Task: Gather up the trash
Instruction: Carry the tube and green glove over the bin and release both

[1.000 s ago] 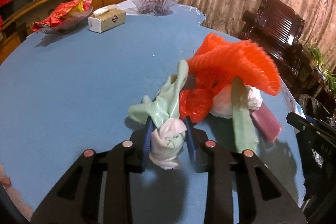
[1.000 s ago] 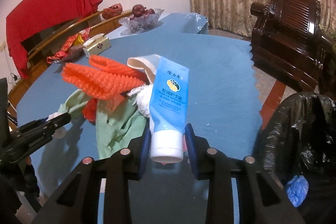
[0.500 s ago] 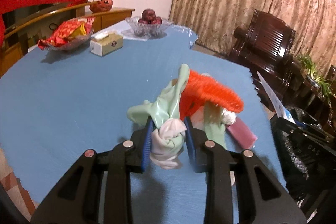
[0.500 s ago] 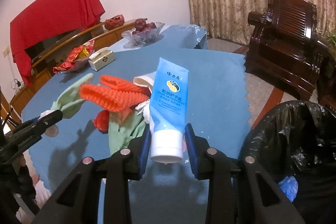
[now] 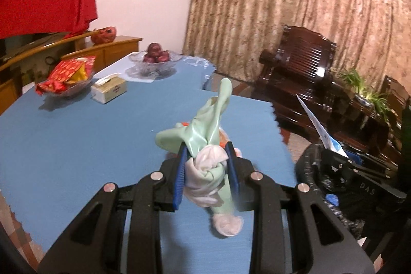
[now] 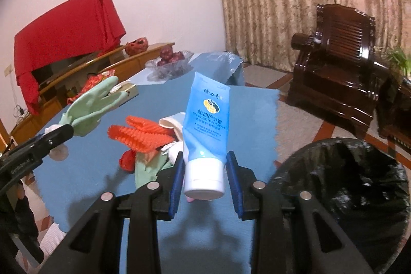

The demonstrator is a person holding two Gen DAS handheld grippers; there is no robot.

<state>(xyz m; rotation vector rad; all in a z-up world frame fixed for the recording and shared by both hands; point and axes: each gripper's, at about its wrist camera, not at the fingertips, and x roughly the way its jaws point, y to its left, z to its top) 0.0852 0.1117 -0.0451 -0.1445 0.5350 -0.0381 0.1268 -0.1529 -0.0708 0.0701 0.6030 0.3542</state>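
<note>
- The right gripper (image 6: pixel 205 176) has its blue pads clamped on the white cap end of a blue hand cream tube (image 6: pixel 206 120), held off the table.
- The left gripper (image 5: pixel 206 166) is closed on a pale green glove (image 5: pixel 205 125), lifted above the blue table (image 5: pixel 77 135).
- Right of the table stands a black-lined trash bin (image 6: pixel 341 191).
- Beyond the tube, orange gloves (image 6: pixel 141 135) lie on the table.
- Far left: tissue box (image 5: pixel 109 91), fruit bowl (image 5: pixel 154 63).
</note>
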